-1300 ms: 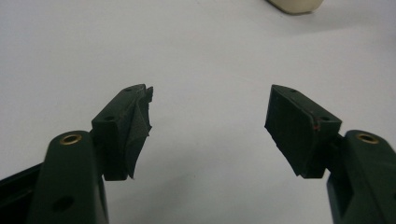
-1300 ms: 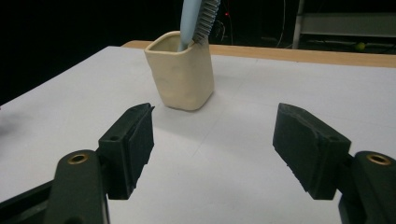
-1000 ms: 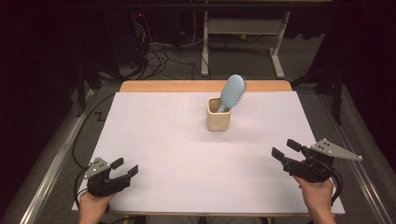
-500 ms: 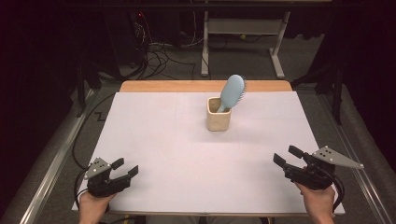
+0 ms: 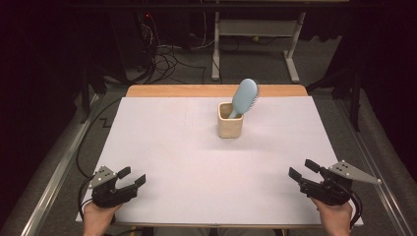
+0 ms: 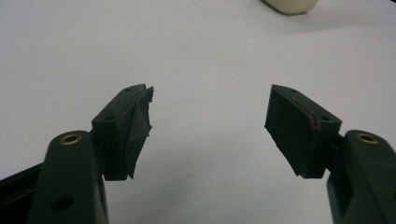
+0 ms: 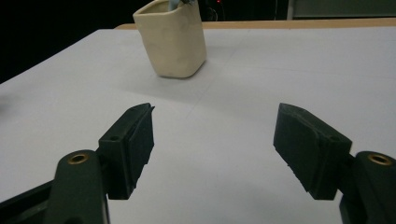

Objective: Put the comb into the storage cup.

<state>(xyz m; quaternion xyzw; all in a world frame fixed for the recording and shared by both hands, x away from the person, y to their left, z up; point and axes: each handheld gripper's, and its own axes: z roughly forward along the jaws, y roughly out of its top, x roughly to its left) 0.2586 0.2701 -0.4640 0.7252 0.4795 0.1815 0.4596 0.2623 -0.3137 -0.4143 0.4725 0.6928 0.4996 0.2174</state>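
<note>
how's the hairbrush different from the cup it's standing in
The hairbrush is pale blue; the cup is cream. The hairbrush leans tilted to the right with its oval head well above the rim, while the cup stands upright on the white table. The hairbrush is long and slim, the cup squat and boxy. Both sit far from either claw, untouched.

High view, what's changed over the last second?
The right gripper has sunk toward the near edge of the table, jaws open and empty. The left gripper, the cup and the blue hairbrush standing in it stayed put.
</note>
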